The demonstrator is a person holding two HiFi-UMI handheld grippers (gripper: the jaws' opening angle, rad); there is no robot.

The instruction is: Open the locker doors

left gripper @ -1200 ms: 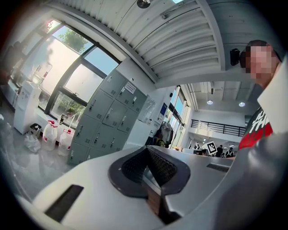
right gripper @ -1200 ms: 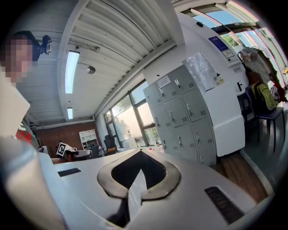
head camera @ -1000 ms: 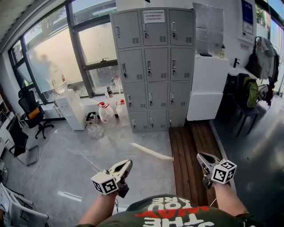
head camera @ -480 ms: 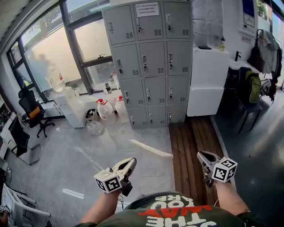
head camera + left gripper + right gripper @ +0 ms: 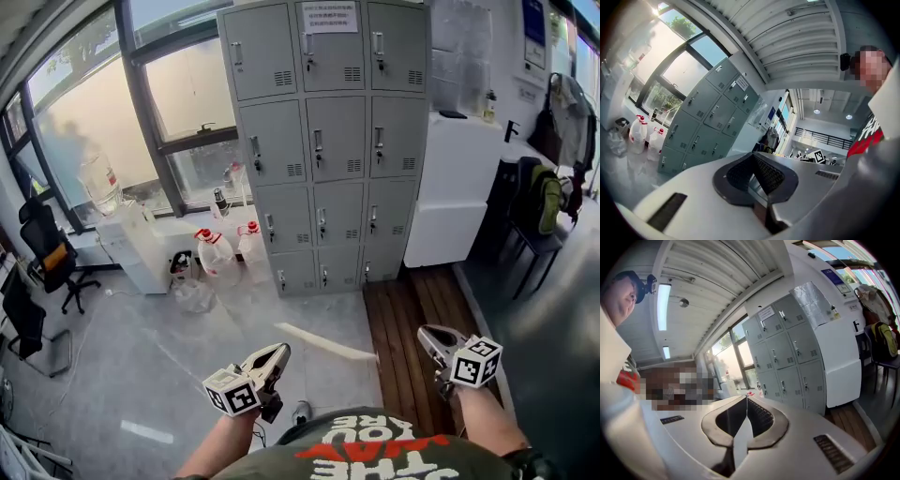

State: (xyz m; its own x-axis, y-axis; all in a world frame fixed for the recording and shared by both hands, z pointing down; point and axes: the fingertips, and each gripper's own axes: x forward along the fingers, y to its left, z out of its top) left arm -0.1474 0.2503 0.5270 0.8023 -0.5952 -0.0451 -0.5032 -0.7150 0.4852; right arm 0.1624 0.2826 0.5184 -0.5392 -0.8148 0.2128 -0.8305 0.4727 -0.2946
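The floor [image 5: 178,347] is left open up to the far lockers [image 5: 323,141]. Their front is flanked by water jugs [image 5: 217,258] at left and a white cabinet [image 5: 450,187] at right; a pale strip [image 5: 323,342] is laid midway.

the pale grey tiled floor [image 5: 141,356] carries the locker block [image 5: 328,150], which stands upright against the back wall. just left of the locker block's foot stand a red-capped jug [image 5: 217,255] and a second jug [image 5: 251,242], with a crumpled clear bag [image 5: 192,295] near them and a low white cabinet [image 5: 141,246] further left. a wooden plank strip [image 5: 412,319] runs out from the locker block's right front. a tall white unit [image 5: 455,187] stands just right of the locker block. in front of it, a pale narrow streak [image 5: 323,342] slants across the tiles.
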